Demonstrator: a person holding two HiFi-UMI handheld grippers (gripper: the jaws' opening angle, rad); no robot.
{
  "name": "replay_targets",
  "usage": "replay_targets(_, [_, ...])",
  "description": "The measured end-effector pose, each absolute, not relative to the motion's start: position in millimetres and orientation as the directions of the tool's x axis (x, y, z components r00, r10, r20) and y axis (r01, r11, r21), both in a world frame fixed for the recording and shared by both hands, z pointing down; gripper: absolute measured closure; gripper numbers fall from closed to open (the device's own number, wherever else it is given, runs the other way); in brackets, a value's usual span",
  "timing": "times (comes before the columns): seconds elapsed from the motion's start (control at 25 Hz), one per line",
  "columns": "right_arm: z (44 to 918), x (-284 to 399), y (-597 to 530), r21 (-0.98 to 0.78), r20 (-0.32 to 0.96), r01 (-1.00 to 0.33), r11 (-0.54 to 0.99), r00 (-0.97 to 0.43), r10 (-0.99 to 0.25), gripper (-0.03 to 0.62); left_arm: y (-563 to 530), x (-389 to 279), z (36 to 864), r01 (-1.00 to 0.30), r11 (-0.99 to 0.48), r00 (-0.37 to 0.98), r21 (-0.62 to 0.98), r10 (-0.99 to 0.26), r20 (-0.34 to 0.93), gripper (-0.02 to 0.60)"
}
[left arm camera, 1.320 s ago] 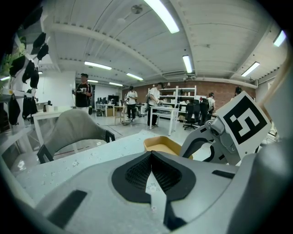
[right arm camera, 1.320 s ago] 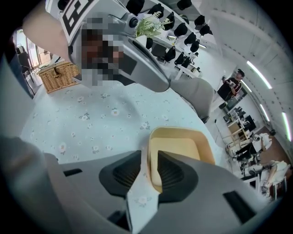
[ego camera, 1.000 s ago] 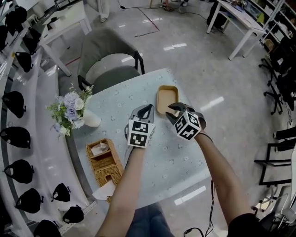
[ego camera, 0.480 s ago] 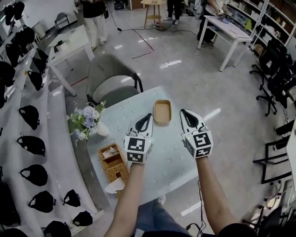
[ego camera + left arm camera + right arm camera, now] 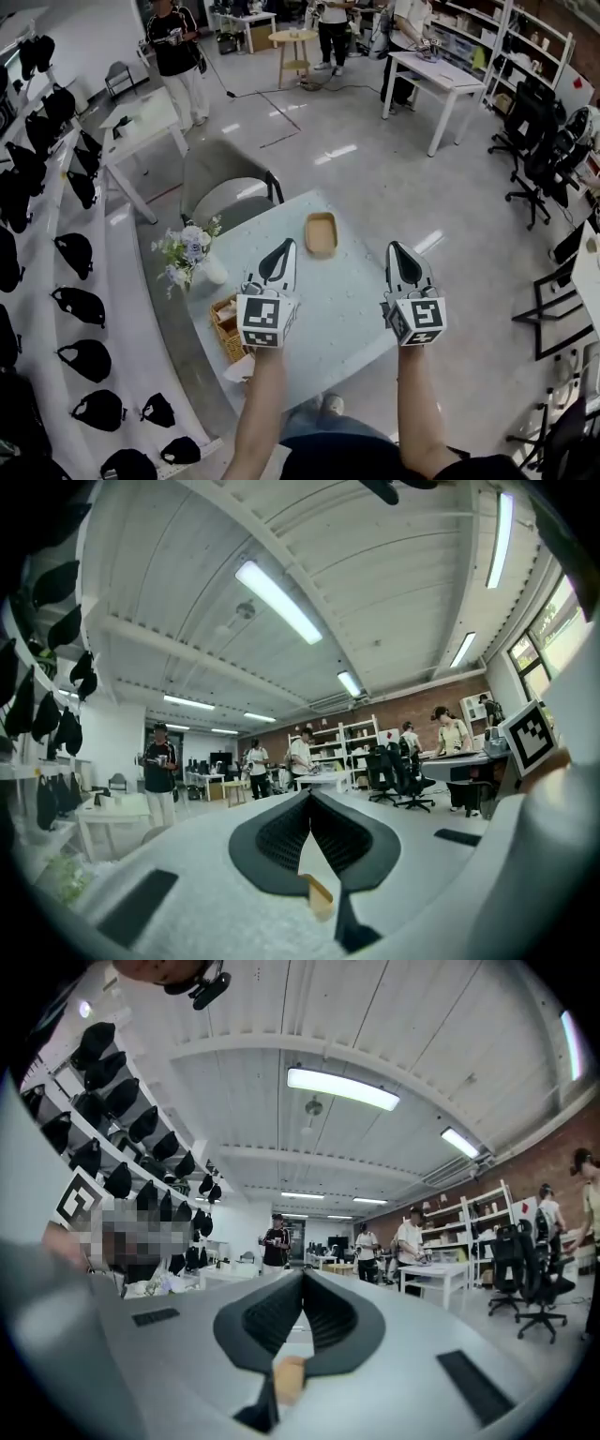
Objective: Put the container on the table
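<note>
The tan, shallow rectangular container [image 5: 321, 233] rests on the pale patterned table [image 5: 342, 300], near its far edge, with nothing touching it. Both grippers are held high above the table and point level into the room. My left gripper [image 5: 285, 247] is shut and empty, left of the container in the head view. My right gripper [image 5: 397, 249] is also shut and empty, to the container's right. In the left gripper view the left gripper [image 5: 310, 795] shows only the room beyond its meeting jaws. The right gripper view shows the same past the right gripper [image 5: 302, 1275].
A wicker basket [image 5: 228, 328] and a vase of flowers [image 5: 192, 251] stand on the table's left side. A grey chair [image 5: 223, 183] is behind the table. Black caps [image 5: 70, 253] hang along the left wall. People stand by white desks [image 5: 436, 80] at the far end.
Both grippers have risen well above the table and away from the container. The right gripper's jaws, open beside the container before, have shut on nothing. The container stays put.
</note>
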State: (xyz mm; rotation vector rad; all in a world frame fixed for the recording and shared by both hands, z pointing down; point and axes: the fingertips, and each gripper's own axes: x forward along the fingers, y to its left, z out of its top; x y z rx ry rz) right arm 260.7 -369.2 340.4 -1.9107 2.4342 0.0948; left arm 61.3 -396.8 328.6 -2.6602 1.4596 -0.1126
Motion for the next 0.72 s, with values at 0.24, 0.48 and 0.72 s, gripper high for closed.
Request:
replay_targets(0.24, [348.3, 278.1, -326.3, 0.0, -0.078, -0.981, 0.192, -0.192, -0.978, 0.595, -372.8, 49.5, 335.2, -0.849, -0.512, 0.515, -0.134, -0.857, 0.009, 0.574])
replay_targets(0.48, [359.0, 283.5, -308.3, 0.001, -0.061, -0.985, 0.172, -0.172, -0.983, 0.595, -363.0, 43.5, 349.9, -0.849, -0.513, 0.513, -0.126, -0.858, 0.03, 0.574])
replay_targets(0.72, [360.1, 283.5, -303.8, 0.008, -0.045, -0.985, 0.173, -0.174, -0.984, 0.595, -358.5, 41.0, 360.0, -0.854, -0.51, 0.509, -0.103, -0.86, 0.041, 0.574])
